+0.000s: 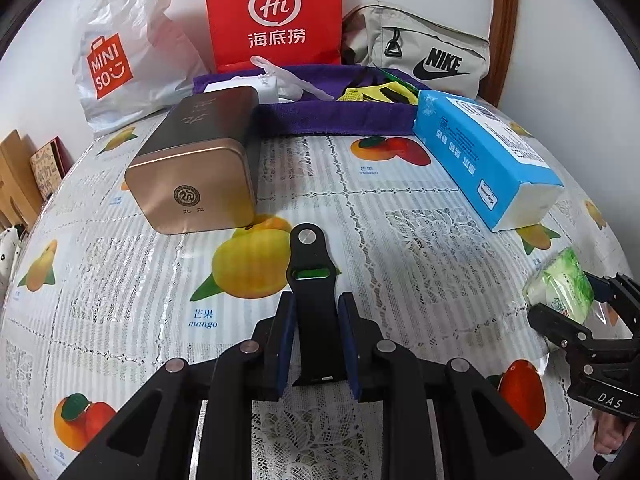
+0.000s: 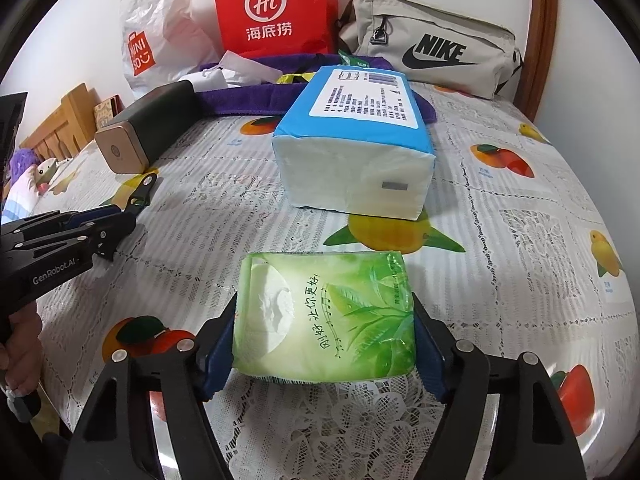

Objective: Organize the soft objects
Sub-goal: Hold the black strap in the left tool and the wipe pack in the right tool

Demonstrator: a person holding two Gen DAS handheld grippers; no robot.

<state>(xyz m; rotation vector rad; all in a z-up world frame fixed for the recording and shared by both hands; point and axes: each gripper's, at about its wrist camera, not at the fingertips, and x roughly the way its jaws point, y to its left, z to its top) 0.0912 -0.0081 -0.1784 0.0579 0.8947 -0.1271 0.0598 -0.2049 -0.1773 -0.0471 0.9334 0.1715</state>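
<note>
Holding two items: left tongs clenched on a black watch strap, frame centre; right tongs grasping a green tissue pack, lower centre, over the table. Step judged: carrying. Next likely needs transfer to the purple bin, upper centre.

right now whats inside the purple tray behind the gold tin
The purple tray holds white plastic packaging on its left and a yellow-and-black item on its right. Its front wall and the gold tin hide anything lower.
</note>
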